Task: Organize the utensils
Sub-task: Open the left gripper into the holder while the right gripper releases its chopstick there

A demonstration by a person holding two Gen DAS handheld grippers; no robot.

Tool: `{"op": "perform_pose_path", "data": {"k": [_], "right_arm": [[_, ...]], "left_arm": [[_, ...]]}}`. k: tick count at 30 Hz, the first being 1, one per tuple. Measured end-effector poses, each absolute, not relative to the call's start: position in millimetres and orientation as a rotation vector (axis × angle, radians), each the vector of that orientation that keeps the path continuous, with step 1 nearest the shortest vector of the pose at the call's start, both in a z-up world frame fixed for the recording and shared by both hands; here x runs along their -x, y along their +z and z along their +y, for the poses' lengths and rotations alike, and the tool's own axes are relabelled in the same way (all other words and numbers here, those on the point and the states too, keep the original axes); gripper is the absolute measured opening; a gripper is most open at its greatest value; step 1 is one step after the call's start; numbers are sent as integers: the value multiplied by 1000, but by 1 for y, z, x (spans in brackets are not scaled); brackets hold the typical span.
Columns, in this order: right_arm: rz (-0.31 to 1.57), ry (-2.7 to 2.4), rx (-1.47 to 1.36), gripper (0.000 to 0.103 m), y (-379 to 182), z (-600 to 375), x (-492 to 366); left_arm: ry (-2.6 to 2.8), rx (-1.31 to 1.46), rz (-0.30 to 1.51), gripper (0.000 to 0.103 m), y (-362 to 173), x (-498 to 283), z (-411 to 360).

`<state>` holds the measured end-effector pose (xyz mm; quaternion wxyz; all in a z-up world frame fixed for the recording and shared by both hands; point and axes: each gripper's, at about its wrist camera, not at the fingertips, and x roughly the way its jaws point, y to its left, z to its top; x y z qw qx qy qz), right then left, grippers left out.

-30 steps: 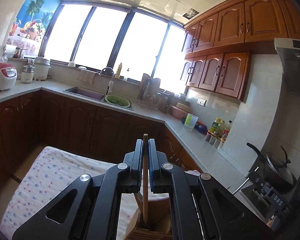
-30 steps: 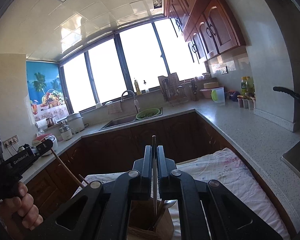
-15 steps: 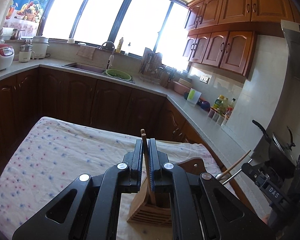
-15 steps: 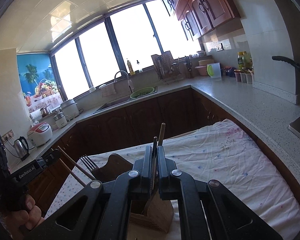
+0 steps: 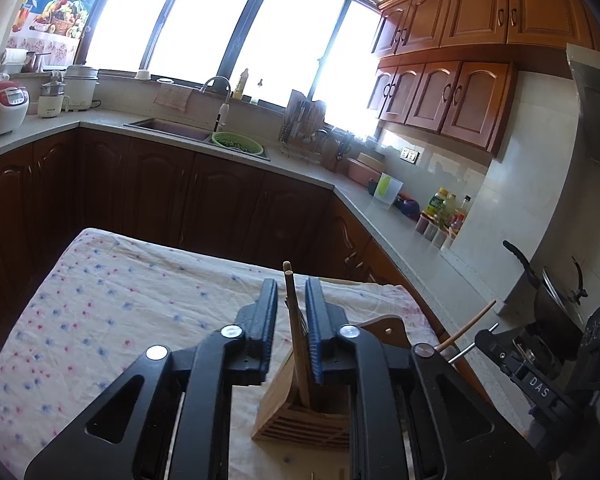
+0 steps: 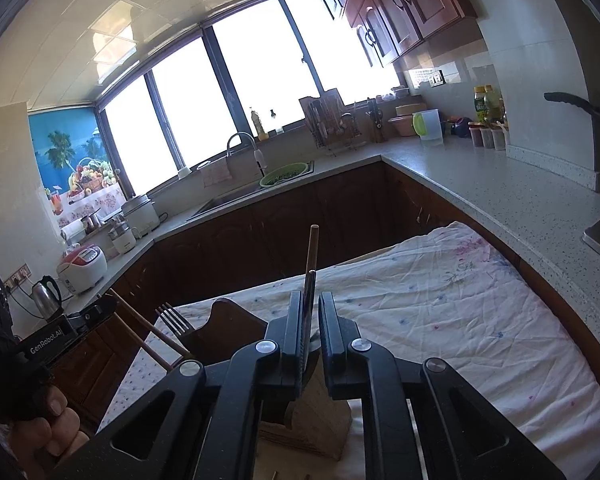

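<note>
Both jaws have parted; chopstick (image 5: pixel 296 336) stands loose between left jaws

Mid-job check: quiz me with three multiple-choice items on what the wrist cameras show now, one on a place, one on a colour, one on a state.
1. Where does the wooden holder stand?
A. In the sink
B. On the flower-print cloth
C. On the stove

2. What colour is the colander at the sink?
A. Red
B. White
C. Green

3. How are the left tongs?
A. Open, fingers on either side of the chopstick
B. Shut with nothing between them
C. Shut on a fork

Answers:
1 B: the holder's base sits on the cloth-covered table.
2 C: its mesh rim is bright green next to the tap.
3 A: there are gaps on both sides of the chopstick, whose lower end stands in the holder.
</note>
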<state>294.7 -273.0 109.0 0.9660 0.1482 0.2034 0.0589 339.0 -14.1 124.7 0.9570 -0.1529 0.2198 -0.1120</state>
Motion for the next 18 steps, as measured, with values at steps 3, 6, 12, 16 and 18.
{"op": "perform_pose_path", "data": {"k": [3,6,12,16,18], "right_arm": [[396,130,-329,41,111,-278,-289],[354,129,-355,78,117,-282,-276],[308,134,-385,99,122,-289,-248],[333,136,-393,101,113,-289,-231],[354,140,-391,101,107,-287,-223]], "left_arm": [[-194,319,420,60,128,-328,-8],[-172,327,409,73,129,-318,1],[-146,339,419,81,123,-292,18],[-135,345,445,82,113,-272,27],[-133,346,459,82,107,-262,30]]}}
